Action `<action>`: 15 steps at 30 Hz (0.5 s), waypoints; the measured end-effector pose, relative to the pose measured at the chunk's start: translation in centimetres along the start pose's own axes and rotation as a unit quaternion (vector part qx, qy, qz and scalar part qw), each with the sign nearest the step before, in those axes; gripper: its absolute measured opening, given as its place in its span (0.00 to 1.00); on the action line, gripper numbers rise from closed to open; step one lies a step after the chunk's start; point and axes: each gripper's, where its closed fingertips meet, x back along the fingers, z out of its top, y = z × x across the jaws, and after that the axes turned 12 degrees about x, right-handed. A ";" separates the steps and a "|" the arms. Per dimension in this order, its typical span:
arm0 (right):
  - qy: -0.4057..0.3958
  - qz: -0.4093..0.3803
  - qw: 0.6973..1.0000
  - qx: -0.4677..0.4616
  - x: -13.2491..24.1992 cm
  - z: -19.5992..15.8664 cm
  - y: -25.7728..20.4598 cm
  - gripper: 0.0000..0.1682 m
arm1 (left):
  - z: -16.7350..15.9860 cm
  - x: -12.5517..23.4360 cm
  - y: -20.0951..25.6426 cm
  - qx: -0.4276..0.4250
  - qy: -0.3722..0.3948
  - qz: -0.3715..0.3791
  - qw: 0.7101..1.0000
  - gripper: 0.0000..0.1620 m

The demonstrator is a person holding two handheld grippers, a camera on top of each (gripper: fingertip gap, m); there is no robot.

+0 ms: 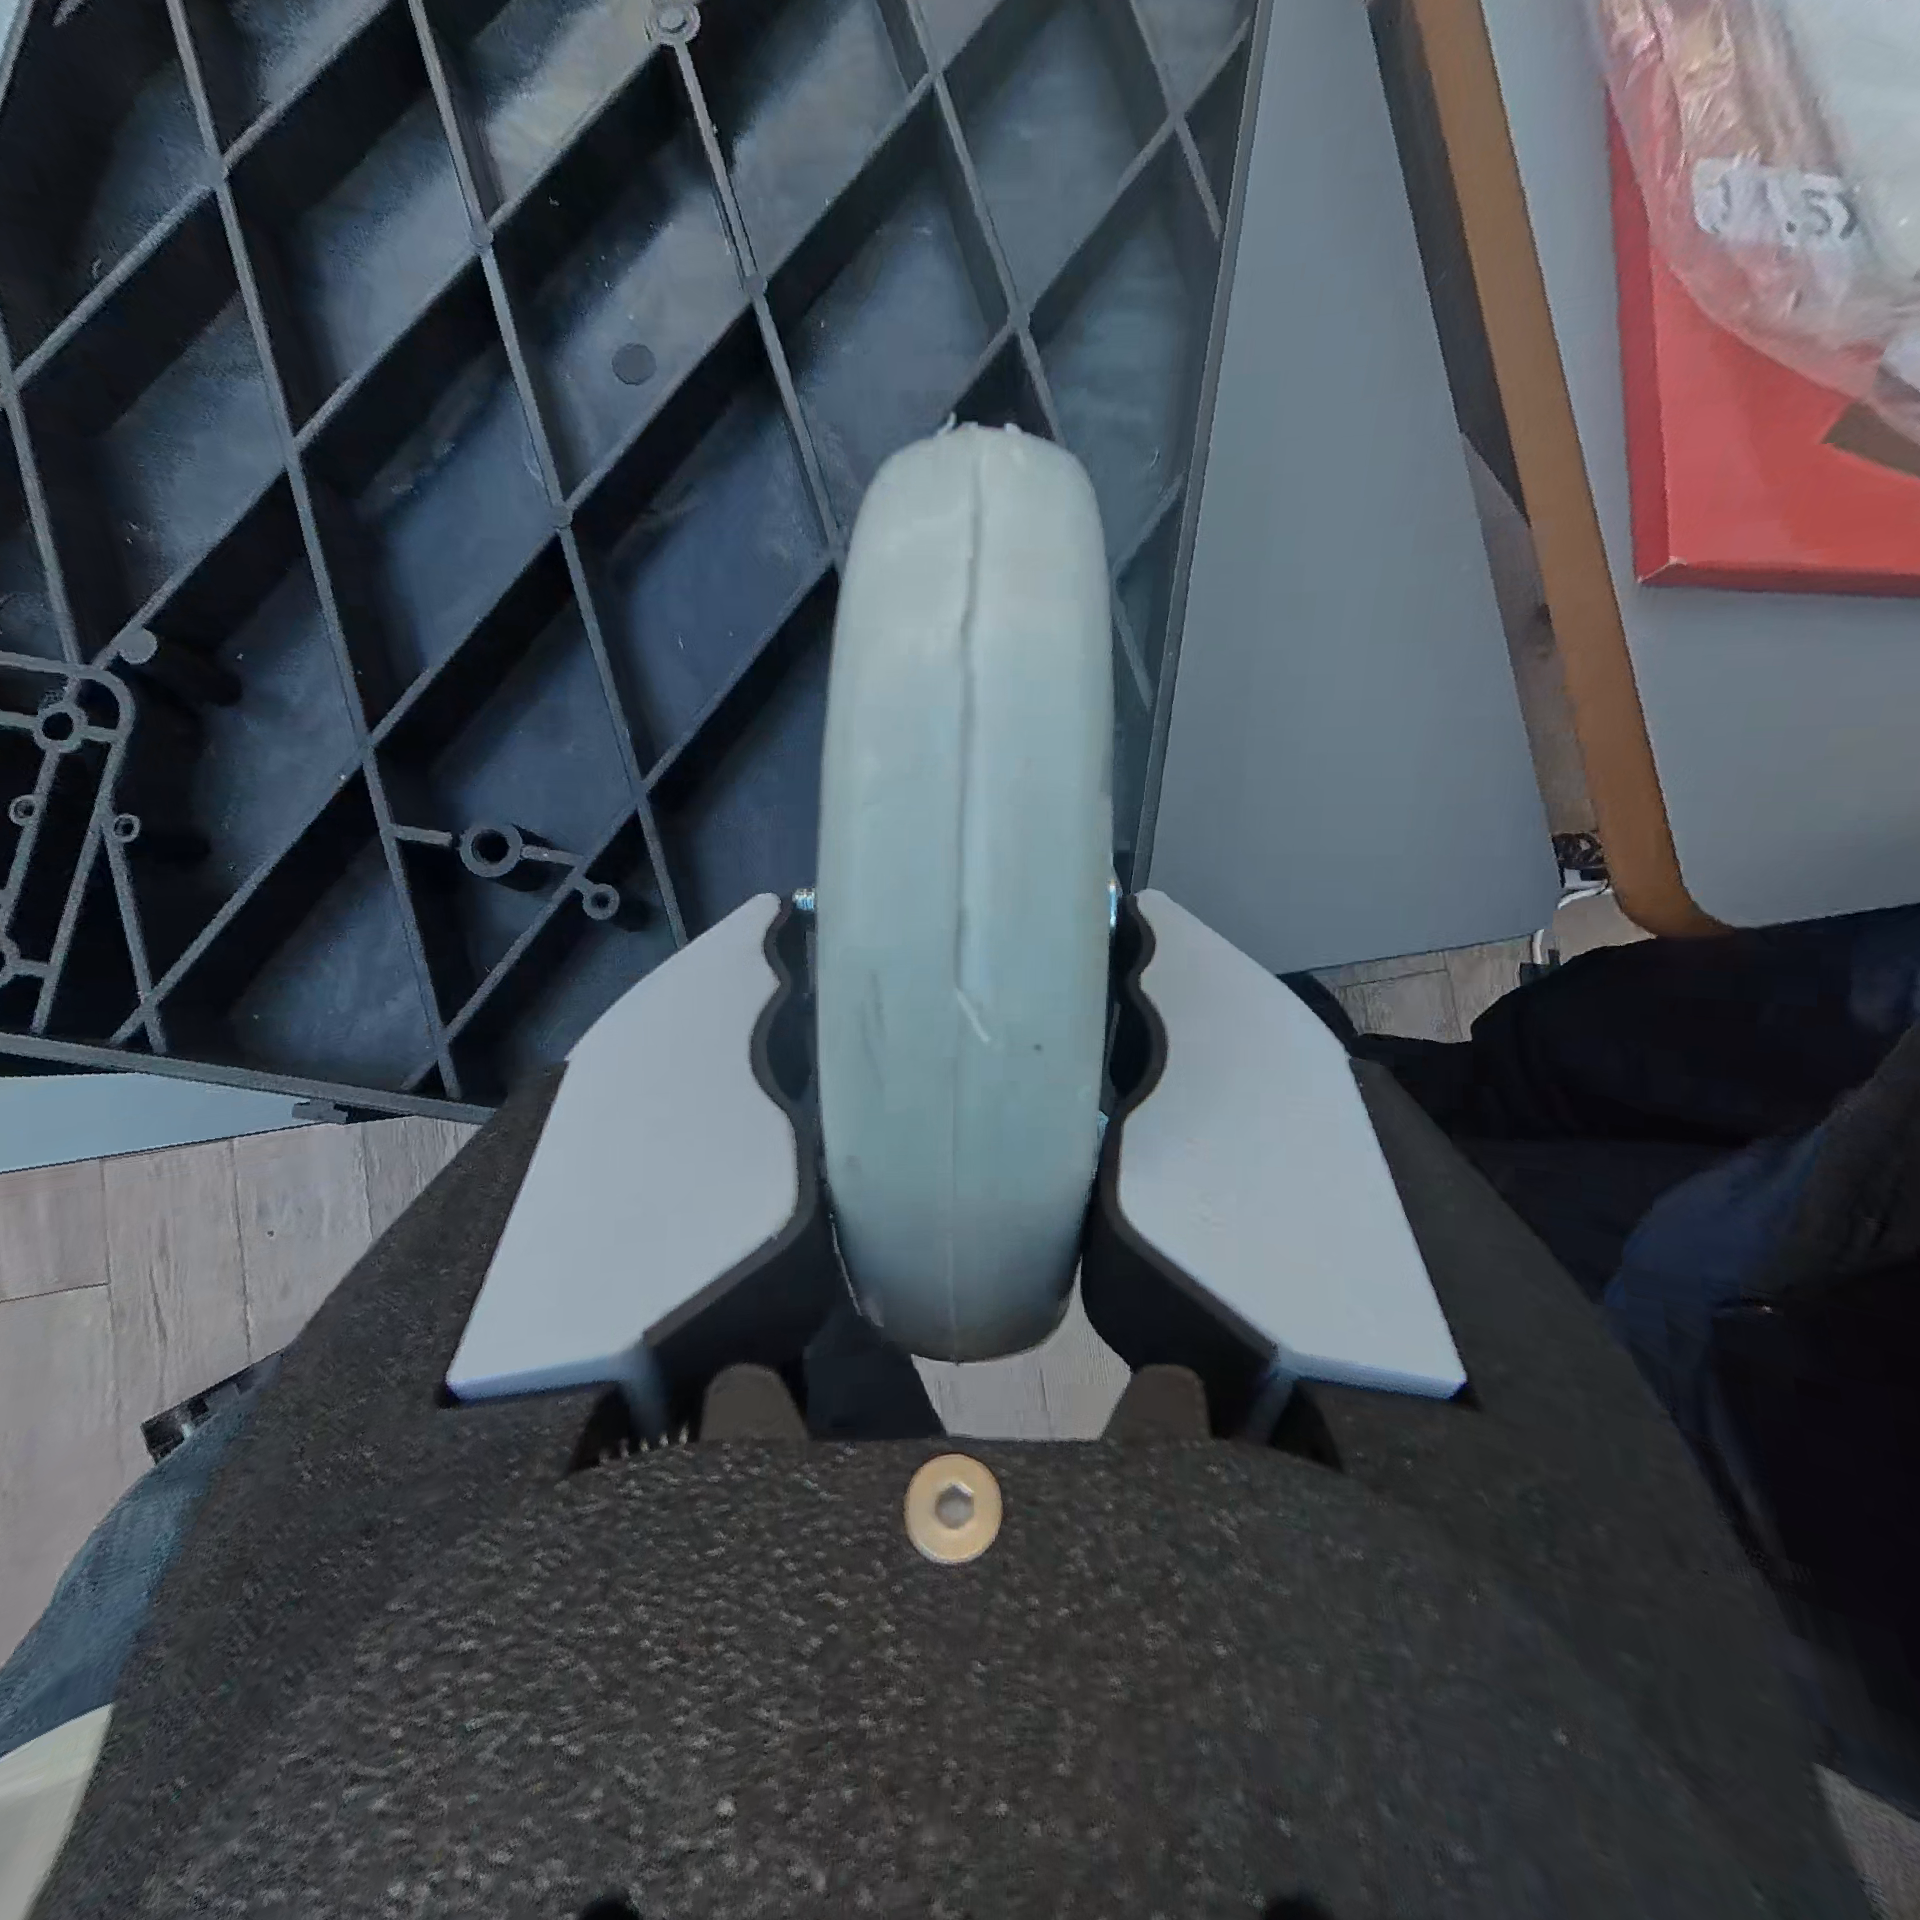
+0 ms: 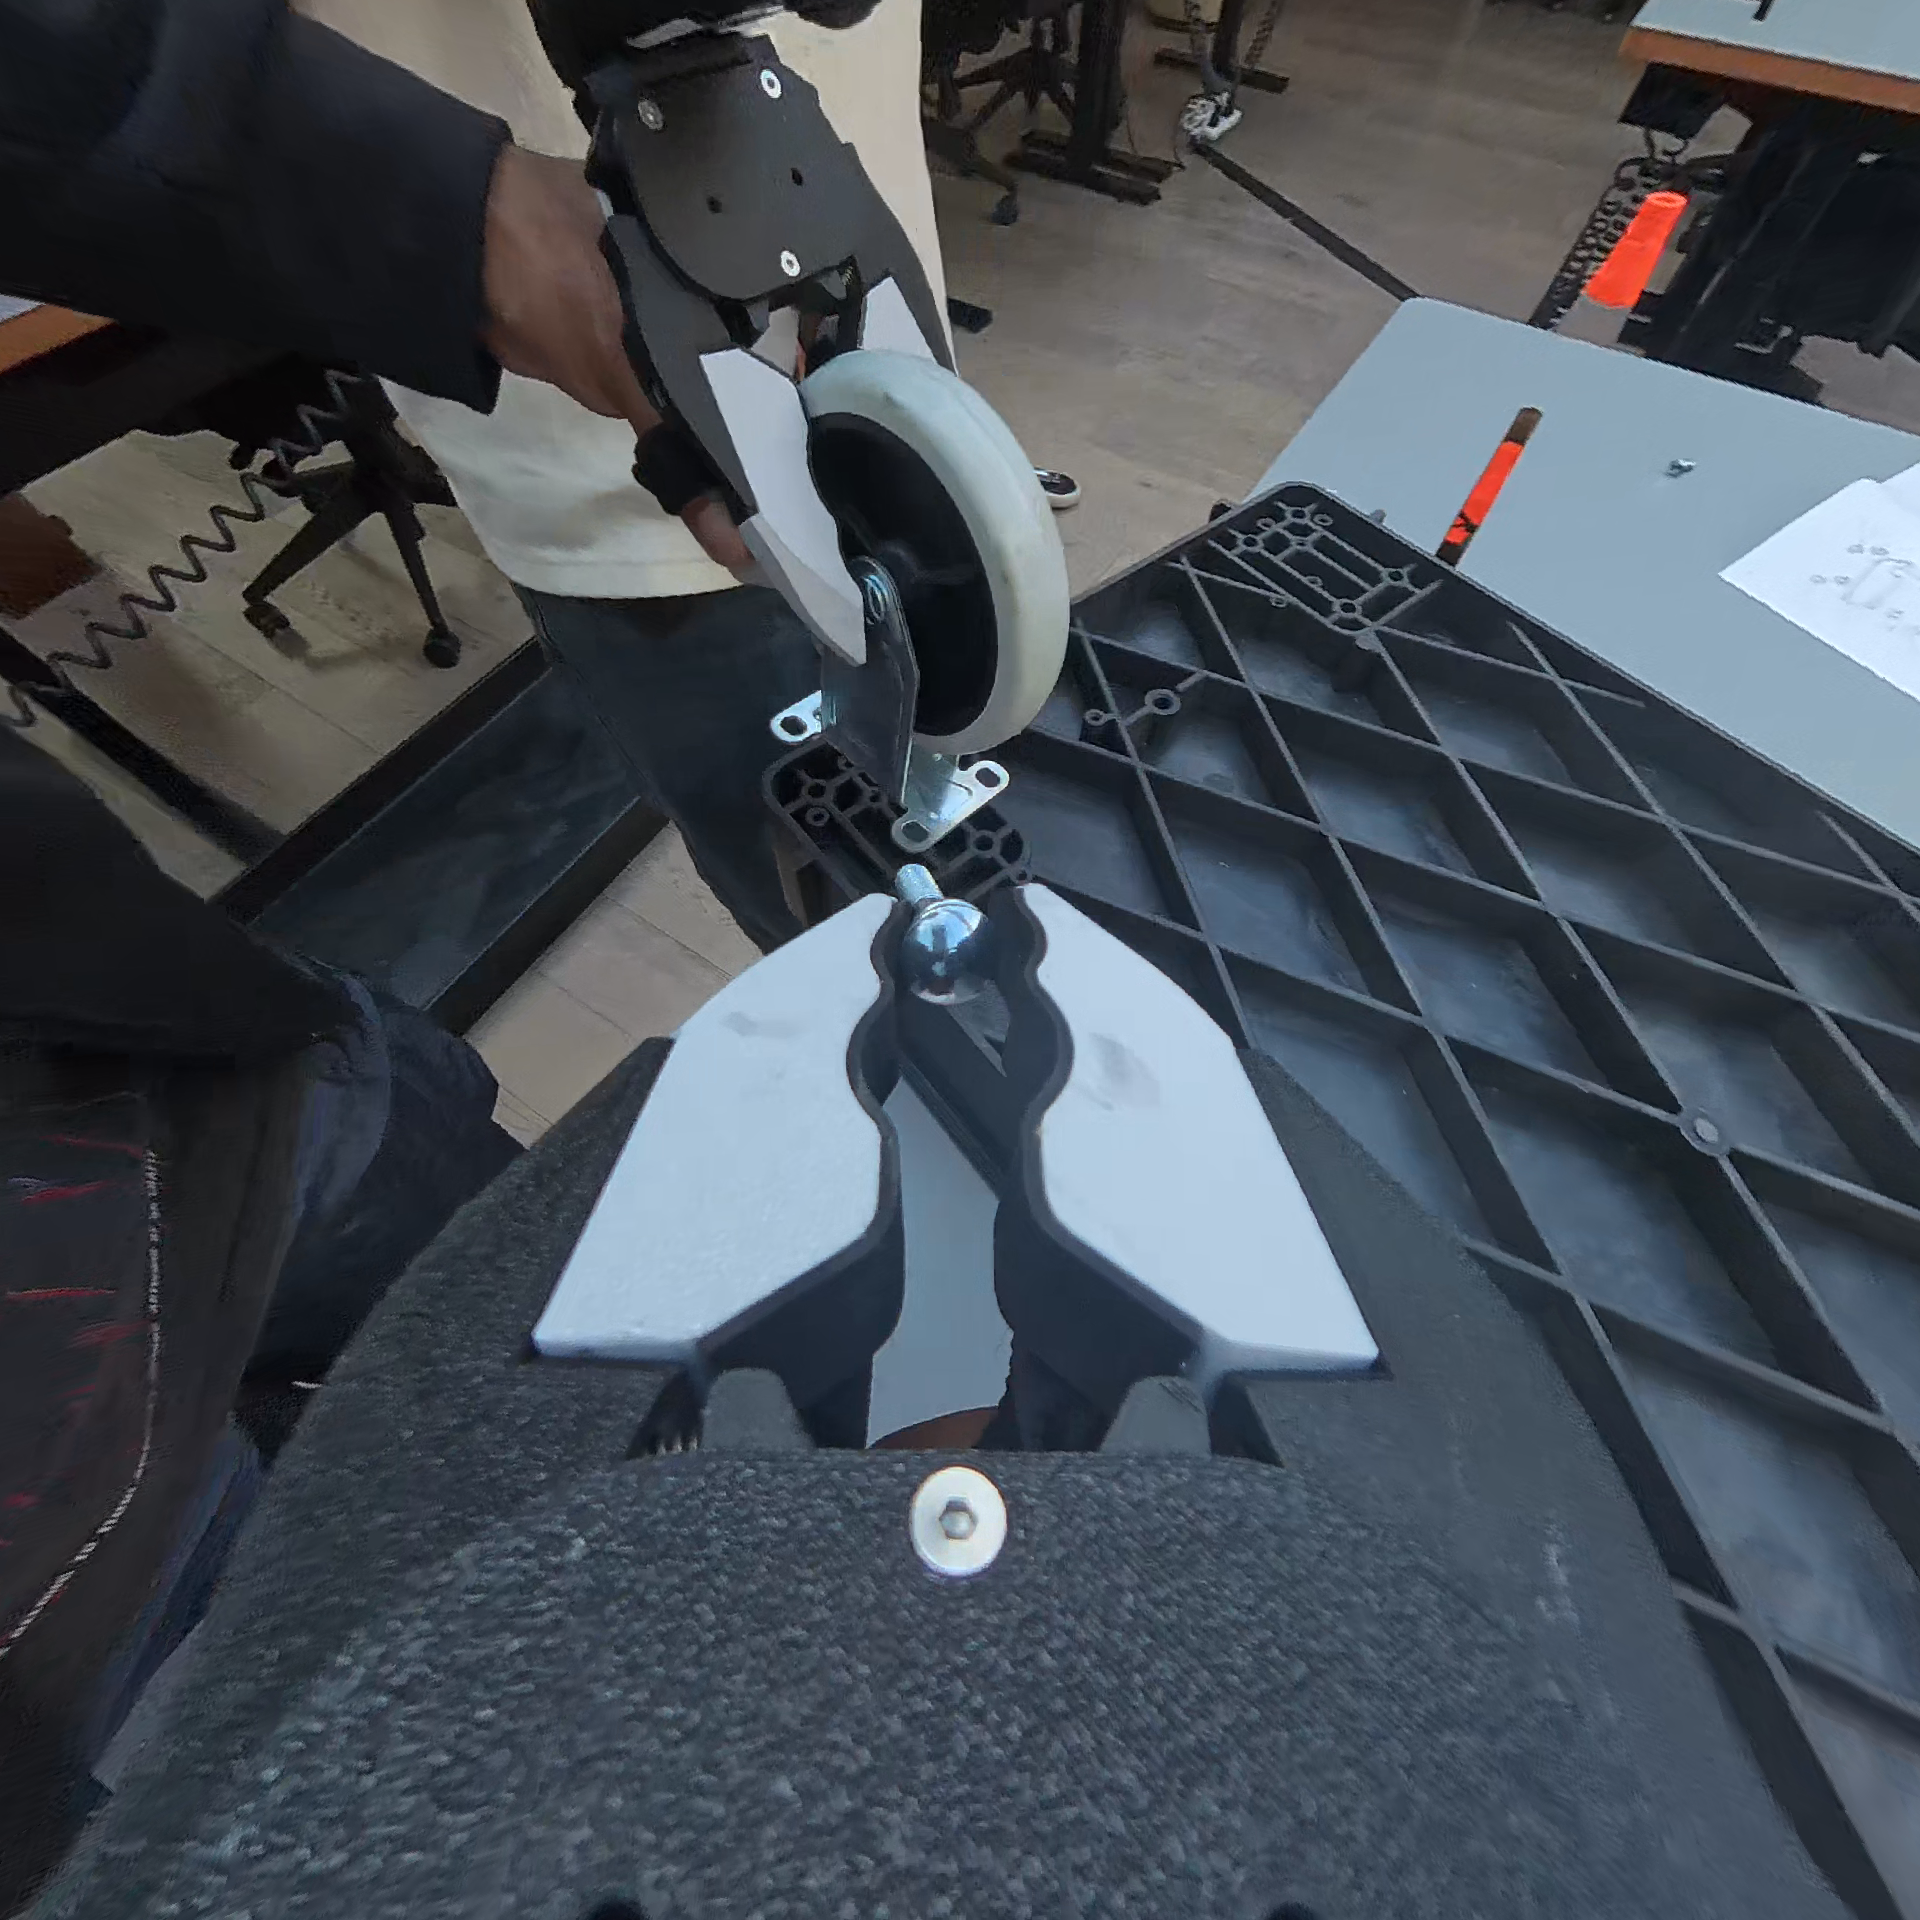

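Observation:
My left gripper (image 1: 956,935) is shut on a grey caster wheel (image 1: 961,883), its tread facing the camera. In the right wrist view the same wheel (image 2: 977,520) hangs from the left gripper (image 2: 862,582), with its metal mounting plate (image 2: 935,790) resting on a corner mount of the upturned black ribbed platform (image 2: 1455,935). My right gripper (image 2: 948,925) is shut on a silver round-headed bolt (image 2: 940,951), its threaded tip pointing at the mounting plate, a short way off. The platform's ribbed underside (image 1: 468,468) fills the left wrist view behind the wheel.
The platform lies on a grey table (image 2: 1662,436) with a white paper sheet (image 2: 1839,582) and an orange marker (image 2: 1491,488). A red box with a plastic bag (image 1: 1766,364) sits on a table. A person in a cream shirt (image 2: 540,468) stands close; office chairs (image 2: 353,520) lie beyond. My right fingertips sit around 20 cm from my left ones. Measured from the fingertips, the upturned black ribbed platform (image 2: 1455,935) is 30 cm or so from the left gripper and 35 cm from the right. The left camera catches it too, in the left wrist view (image 1: 563,371).

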 end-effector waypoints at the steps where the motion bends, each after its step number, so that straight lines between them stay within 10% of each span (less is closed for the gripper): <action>1: 0.001 0.014 1.000 0.007 -1.2 0.0 -0.1 0.09 | -0.7 0.0 -0.1 -0.012 -0.008 0.000 1.000 0.35; 15: -0.079 0.059 0.995 0.022 -12.3 -3.9 -2.4 0.09 | -2.4 -3.1 0.2 -0.074 -0.029 -0.019 0.997 0.35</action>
